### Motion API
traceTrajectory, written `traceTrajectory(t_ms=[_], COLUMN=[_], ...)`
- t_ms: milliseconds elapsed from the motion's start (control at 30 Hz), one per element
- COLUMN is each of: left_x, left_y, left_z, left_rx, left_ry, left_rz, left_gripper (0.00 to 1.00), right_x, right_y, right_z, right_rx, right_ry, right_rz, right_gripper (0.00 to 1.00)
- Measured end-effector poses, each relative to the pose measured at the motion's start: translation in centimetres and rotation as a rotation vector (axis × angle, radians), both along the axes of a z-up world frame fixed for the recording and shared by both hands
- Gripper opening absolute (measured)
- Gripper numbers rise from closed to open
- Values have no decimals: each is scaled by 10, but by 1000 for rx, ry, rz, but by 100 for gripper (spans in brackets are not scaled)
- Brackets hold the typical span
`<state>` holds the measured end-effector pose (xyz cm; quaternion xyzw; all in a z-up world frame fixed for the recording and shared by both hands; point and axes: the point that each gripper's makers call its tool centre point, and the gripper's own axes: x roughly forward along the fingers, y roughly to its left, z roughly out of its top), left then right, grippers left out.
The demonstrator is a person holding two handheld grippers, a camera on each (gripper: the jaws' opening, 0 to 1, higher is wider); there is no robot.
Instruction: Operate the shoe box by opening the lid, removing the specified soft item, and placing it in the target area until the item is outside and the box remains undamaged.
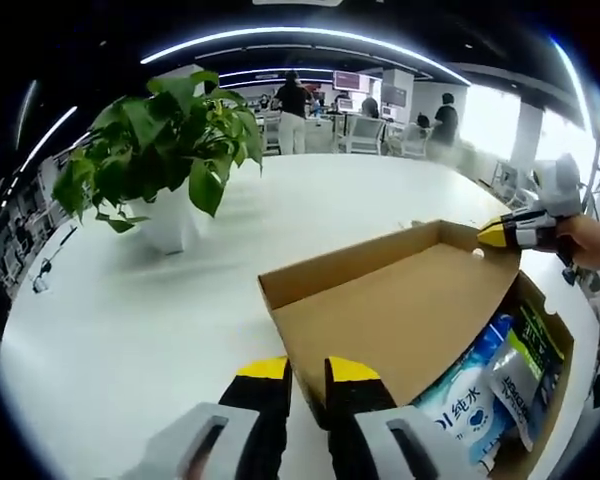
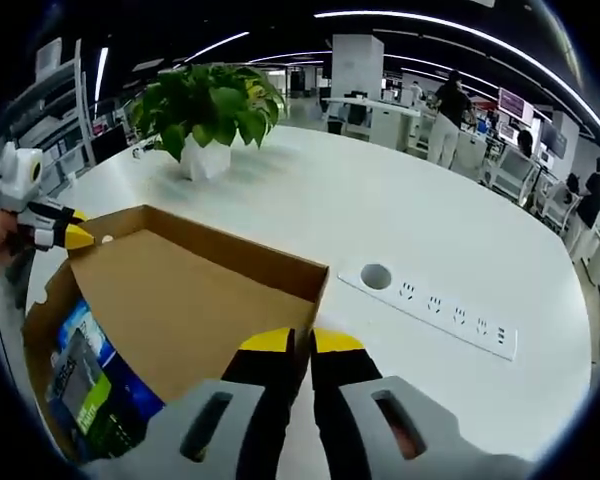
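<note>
We hold the left tool and right tool nearly closed, each pinching an opposite corner of the raised cardboard lid. The shoe box sits on the white counter, with soft packets visible beneath the lid. Open counter surrounds the box; a potted plant and a power strip stand apart.
</note>
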<state>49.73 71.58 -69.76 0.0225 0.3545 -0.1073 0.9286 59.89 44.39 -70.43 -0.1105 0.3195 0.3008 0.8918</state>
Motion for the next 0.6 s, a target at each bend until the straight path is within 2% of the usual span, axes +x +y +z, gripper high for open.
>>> traceTrajectory(t_ms=[600], left_x=[-4], left_y=[-1], left_z=[-11], left_rx=[-28], left_ry=[8], left_rz=[-18], left_gripper=[15], right_x=[-19], right_y=[1], right_z=[11], right_rx=[16], right_ry=[9], right_rz=[-20], right_gripper=[7])
